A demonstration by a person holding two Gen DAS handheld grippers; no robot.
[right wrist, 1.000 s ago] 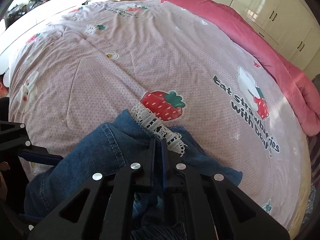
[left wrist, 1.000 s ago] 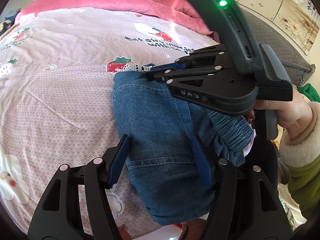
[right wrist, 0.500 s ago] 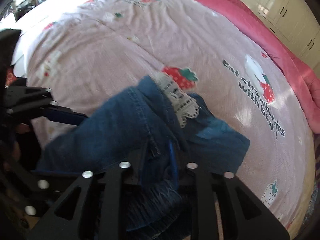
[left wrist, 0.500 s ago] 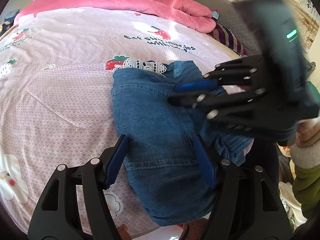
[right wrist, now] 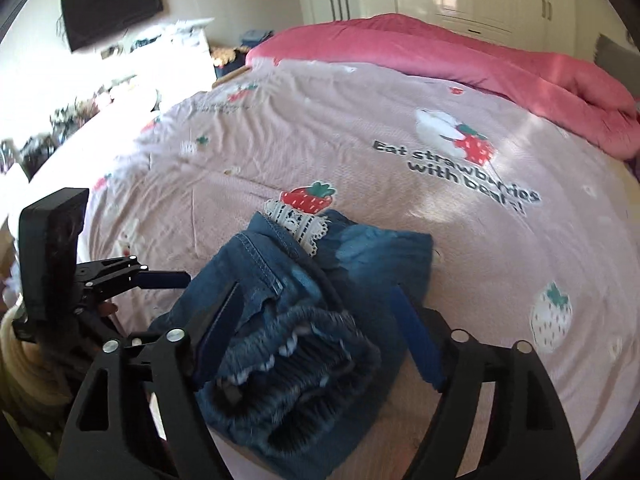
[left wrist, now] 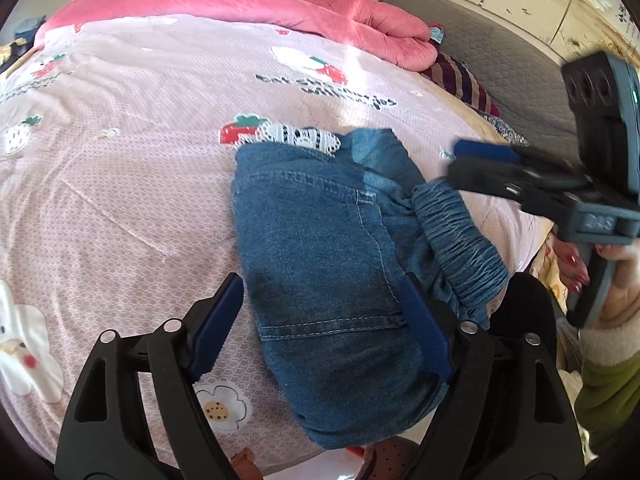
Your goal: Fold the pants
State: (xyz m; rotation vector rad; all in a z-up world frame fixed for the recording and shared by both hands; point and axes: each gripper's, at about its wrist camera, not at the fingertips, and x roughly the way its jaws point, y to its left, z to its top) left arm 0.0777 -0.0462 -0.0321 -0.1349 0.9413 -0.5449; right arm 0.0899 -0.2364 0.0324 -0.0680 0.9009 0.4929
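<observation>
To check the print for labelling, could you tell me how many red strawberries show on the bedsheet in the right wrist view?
2: one strawberry beside the pants' lace trim, one above the lettering. Blurred ones may be farther back.

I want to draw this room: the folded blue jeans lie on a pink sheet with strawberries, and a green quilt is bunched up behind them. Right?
Nearly. The folded blue denim pants do lie on the pink strawberry-print bed sheet, but the bunched quilt behind them is pink, not green. The right wrist view shows it.

The folded pants (left wrist: pixel 320 264) lie on the bed (left wrist: pixel 140 168) near its front edge. A quilt (left wrist: pixel 240 4) is heaped along the far side, and a lace hem (left wrist: pixel 298 136) pokes out behind the pants.
</observation>
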